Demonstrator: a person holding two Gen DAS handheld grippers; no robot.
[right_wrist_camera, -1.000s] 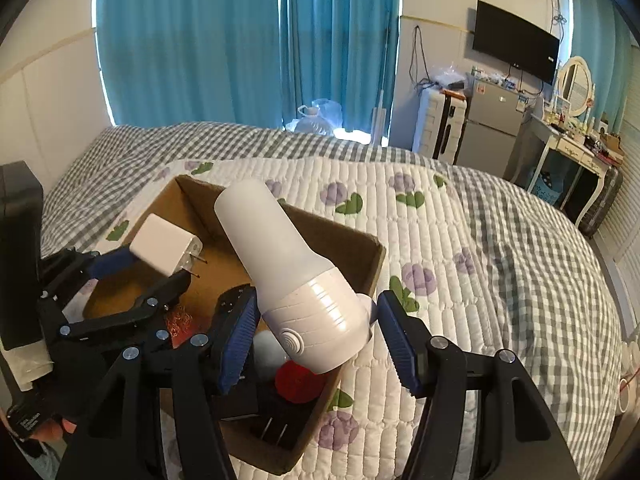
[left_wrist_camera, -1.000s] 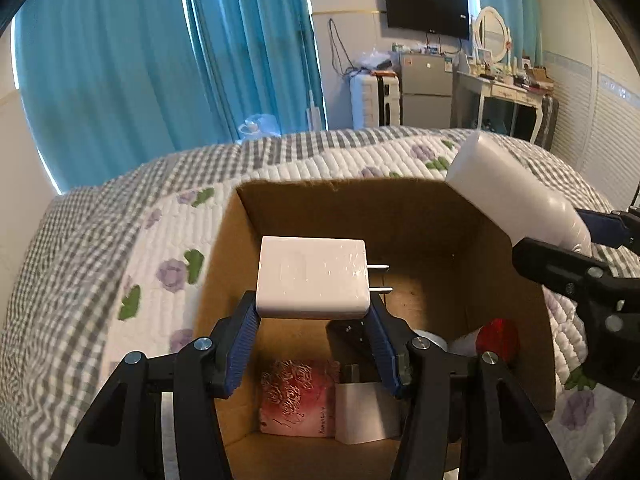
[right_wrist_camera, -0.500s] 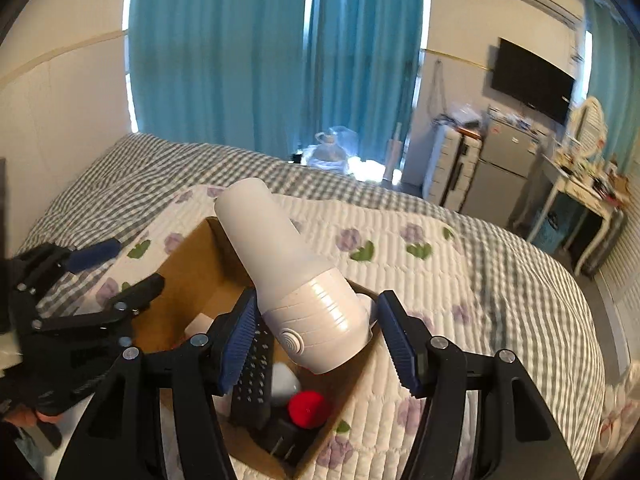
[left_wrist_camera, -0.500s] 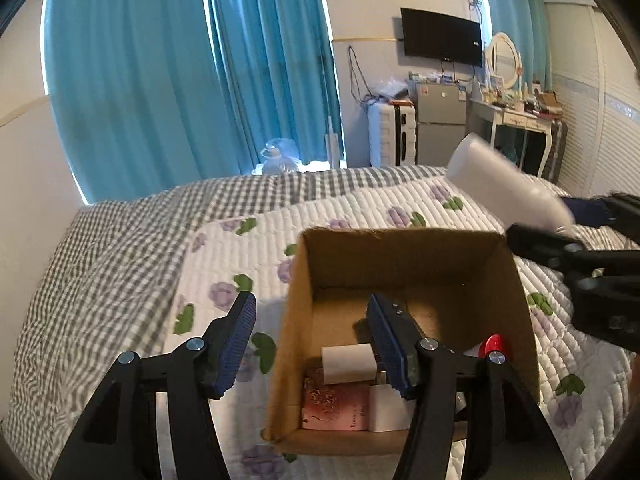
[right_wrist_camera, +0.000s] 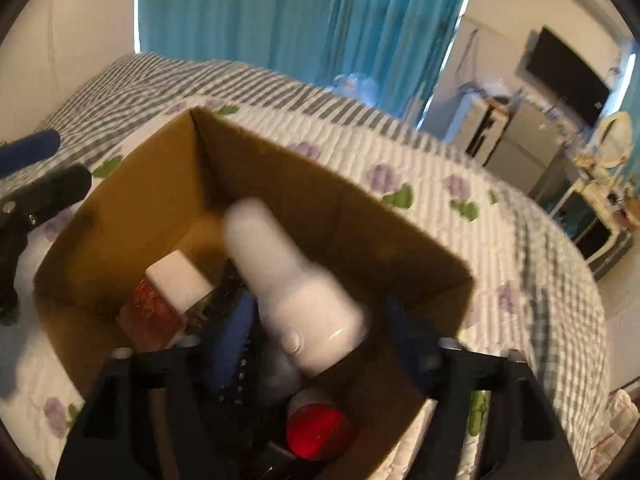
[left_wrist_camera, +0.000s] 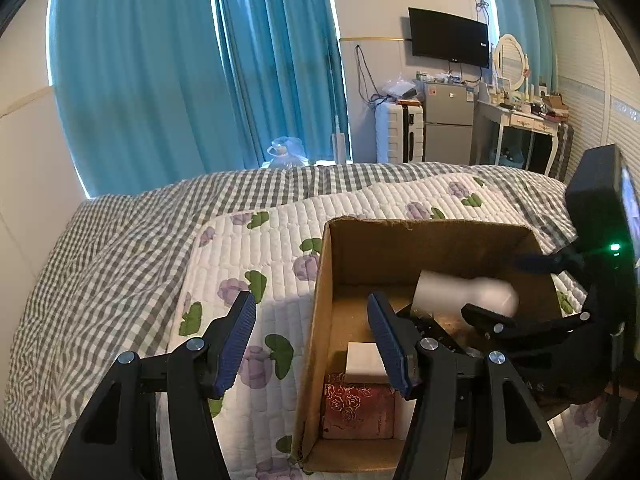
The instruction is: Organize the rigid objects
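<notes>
Cardboard box [right_wrist_camera: 132, 208] on the bed quilt [left_wrist_camera: 256, 248] is the collection point; the step in hand looks like the drop of the white bottle-shaped object [right_wrist_camera: 296, 292] into it.

Nearest, right wrist view: right tool [right_wrist_camera: 320, 344] tilted down into the box mouth, blue pads either side of the object's wide end. View is motion-blurred; the right pad looks clear of the object, the left pad close to it, so cannot tell whether the grip is on or released. The object lies at a slant, narrow end toward the far corner.

Below it in the box: red round cap [right_wrist_camera: 318, 432], dark remote-like item [right_wrist_camera: 236, 380] (blurred), white block [right_wrist_camera: 180, 280] resting on a red patterned packet [right_wrist_camera: 150, 316].

Left tool [left_wrist_camera: 312, 344] is spread wide and holds nothing; its right finger overlaps the box's near-left corner, its left finger is over the quilt.

Beyond: checked bedspread [left_wrist_camera: 120, 248], blue curtains [left_wrist_camera: 180, 80], wall television [left_wrist_camera: 448, 42].

Judgement: next move calls for opening the right tool fully, then lifting straight up so the pads do not drag the object back out. Left tool is free for another pickup; no loose item shows on the bed.
</notes>
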